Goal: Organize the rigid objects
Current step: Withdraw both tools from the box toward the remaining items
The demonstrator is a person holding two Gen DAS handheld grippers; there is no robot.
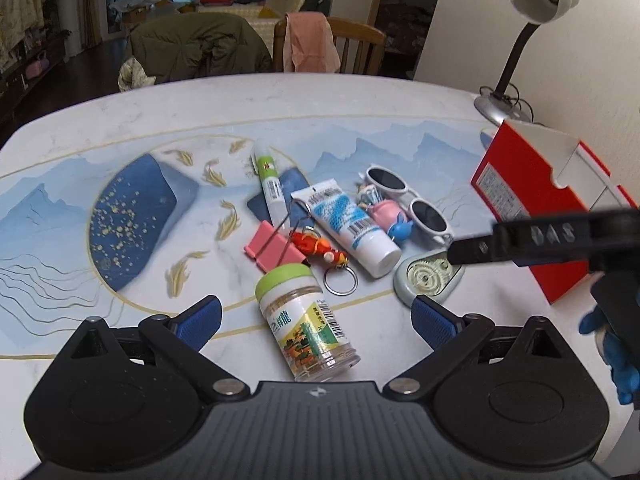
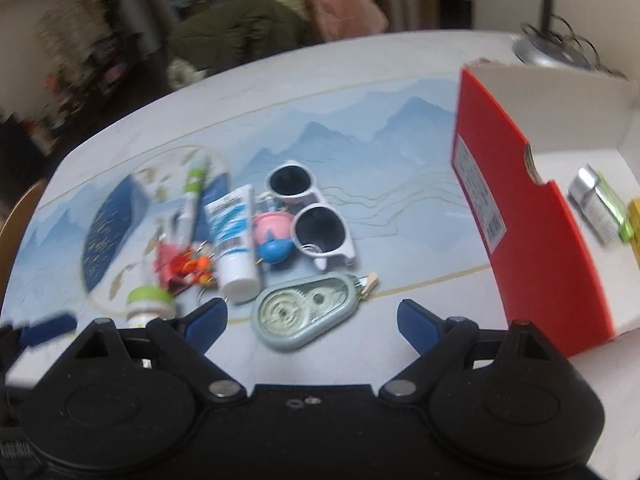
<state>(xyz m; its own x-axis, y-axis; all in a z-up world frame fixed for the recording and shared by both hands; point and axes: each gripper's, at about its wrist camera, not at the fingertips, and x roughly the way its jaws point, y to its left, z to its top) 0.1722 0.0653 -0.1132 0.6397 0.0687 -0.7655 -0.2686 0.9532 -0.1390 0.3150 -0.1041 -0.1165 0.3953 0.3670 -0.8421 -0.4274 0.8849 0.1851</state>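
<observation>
A pile of small objects lies mid-table. A clear jar with a green lid (image 1: 306, 326) lies on its side between the fingers of my open left gripper (image 1: 316, 316). Behind it are a pink binder clip (image 1: 274, 246), a red keychain (image 1: 320, 250), a white-blue tube (image 1: 352, 226), a glue stick (image 1: 269, 184), white sunglasses (image 1: 412, 200) and a pale green tape dispenser (image 1: 428, 280). My right gripper (image 2: 312, 320) is open just in front of the tape dispenser (image 2: 304, 312). The red box (image 2: 532, 216) stands to the right, with a silver-green item (image 2: 600, 208) inside.
A desk lamp (image 1: 520, 40) stands at the table's back right corner by the wall. Chairs with a green jacket (image 1: 196, 46) and a pink cloth (image 1: 310, 42) stand behind the table's far edge. The right gripper's body (image 1: 560, 240) reaches in over the dispenser.
</observation>
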